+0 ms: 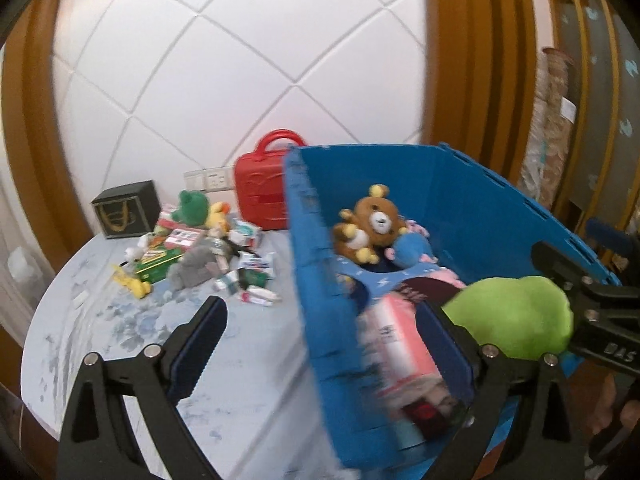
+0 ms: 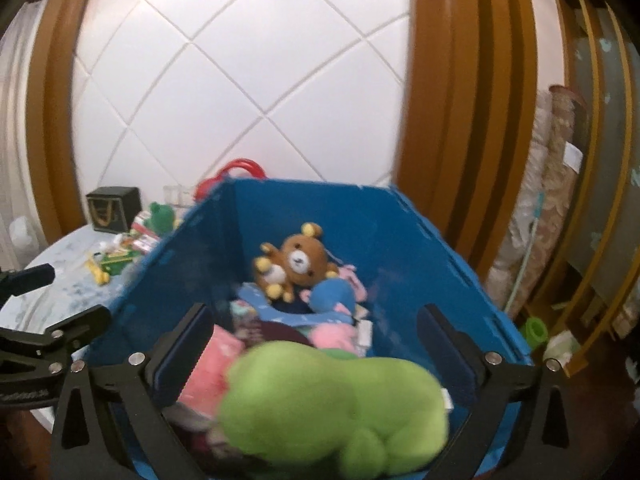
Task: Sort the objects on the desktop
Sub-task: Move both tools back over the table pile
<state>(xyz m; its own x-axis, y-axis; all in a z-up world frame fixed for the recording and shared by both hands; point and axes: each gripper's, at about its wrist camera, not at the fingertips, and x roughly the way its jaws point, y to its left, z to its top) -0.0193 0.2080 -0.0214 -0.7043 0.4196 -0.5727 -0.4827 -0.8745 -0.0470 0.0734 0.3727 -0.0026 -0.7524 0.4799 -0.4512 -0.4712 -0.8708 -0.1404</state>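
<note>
A blue bin holds a brown bear plush, a blue plush, pink packs and cloth. A light green plush is blurred, just below my right gripper over the bin's near end; the fingers are spread wide and do not touch it. My left gripper is open and empty, straddling the bin's left wall. A pile of small toys and boxes lies on the table.
A red case and a dark box stand at the back of the round pale table, against the tiled wall. Wooden pillars and wrapped rolls stand to the right of the bin.
</note>
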